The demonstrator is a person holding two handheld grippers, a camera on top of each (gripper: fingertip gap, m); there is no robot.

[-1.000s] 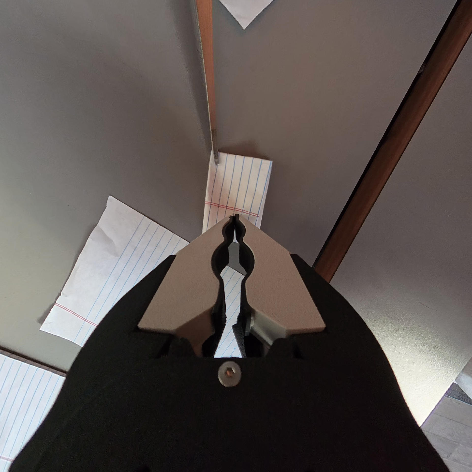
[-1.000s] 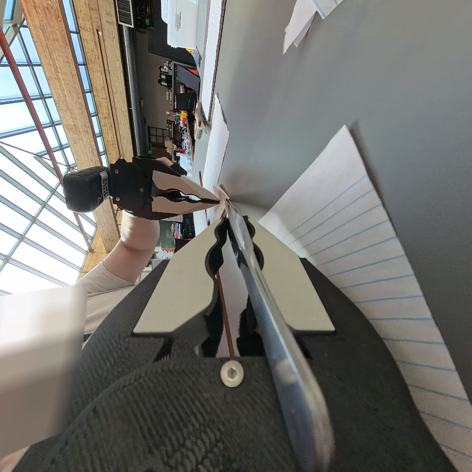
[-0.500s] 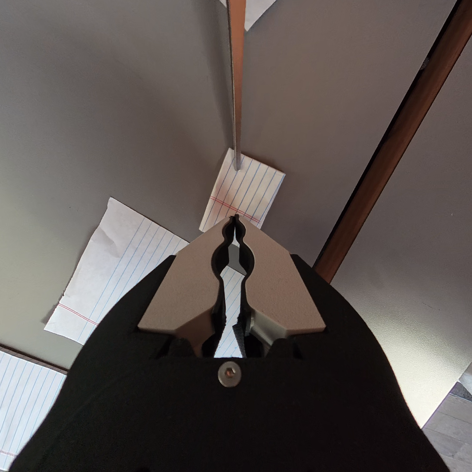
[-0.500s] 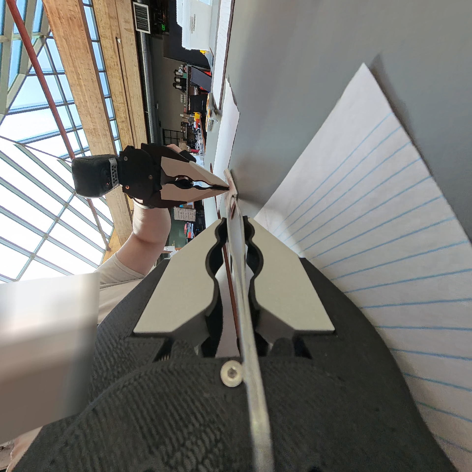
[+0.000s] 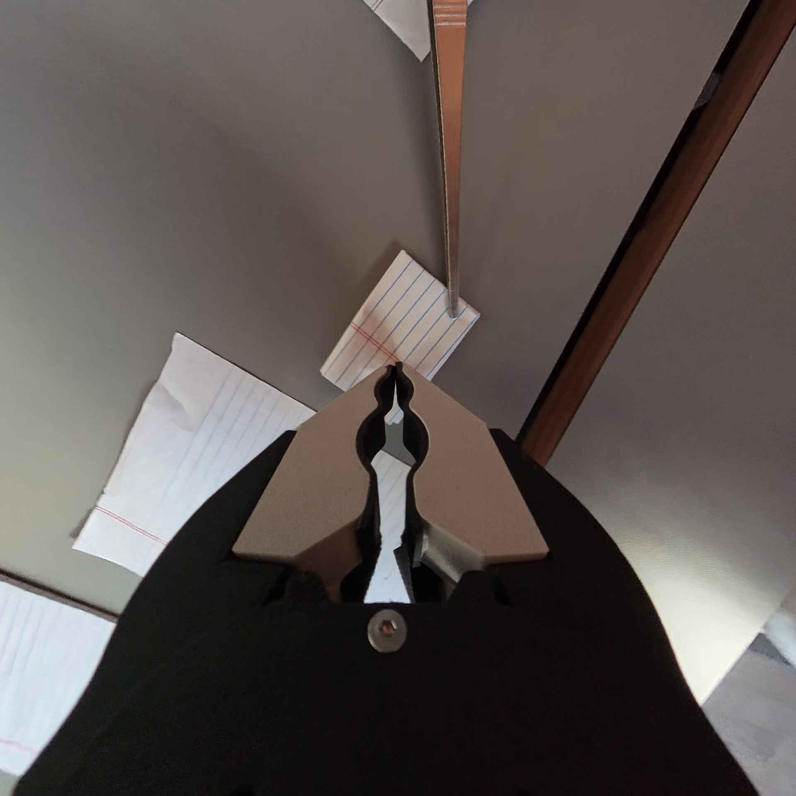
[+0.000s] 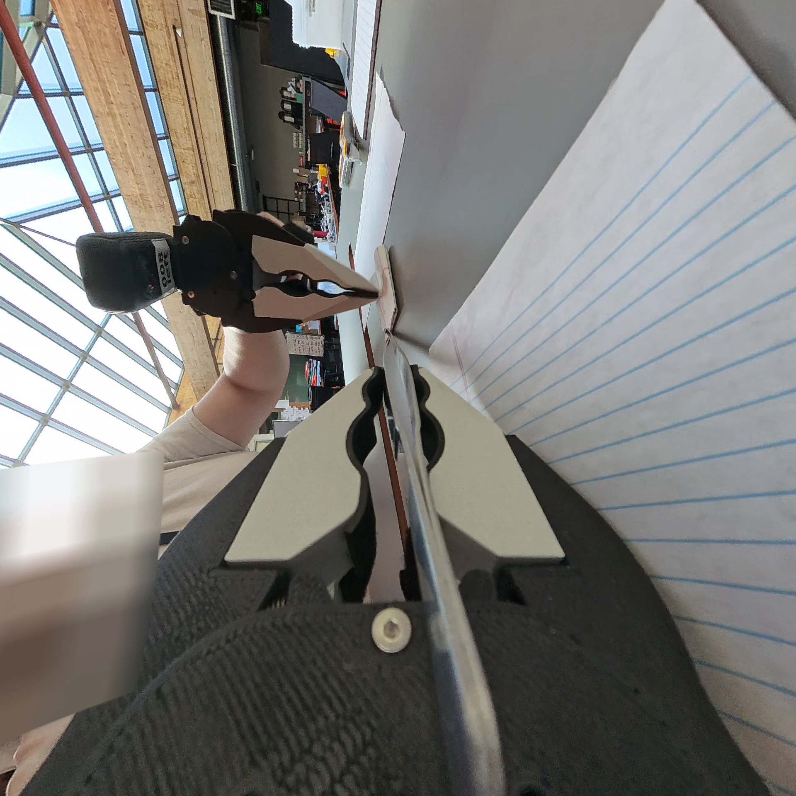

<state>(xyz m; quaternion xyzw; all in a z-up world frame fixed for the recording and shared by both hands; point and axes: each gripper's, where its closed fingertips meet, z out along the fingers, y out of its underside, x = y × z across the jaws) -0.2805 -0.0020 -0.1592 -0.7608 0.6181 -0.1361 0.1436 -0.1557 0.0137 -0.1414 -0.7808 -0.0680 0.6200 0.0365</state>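
Both grippers met on the folded paper [image 5: 400, 321]: left gripper [image 5: 396, 366] pressed together at 6 o'clock, right gripper [image 6: 398, 370] pinching tweezers [image 5: 450, 172] touching its 1 o'clock corner.

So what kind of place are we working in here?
Probably a large open hall, such as a cafe or shared workspace: a glazed roof on timber beams, a counter area with machines and shelves far off, and grey tables strewn with lined paper.

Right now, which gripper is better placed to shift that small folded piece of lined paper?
Probably the right gripper: it is shut on the metal tweezers, whose tip sits on the folded paper at its far corner. The left gripper is shut, its tips at the near edge, holding nothing visible.
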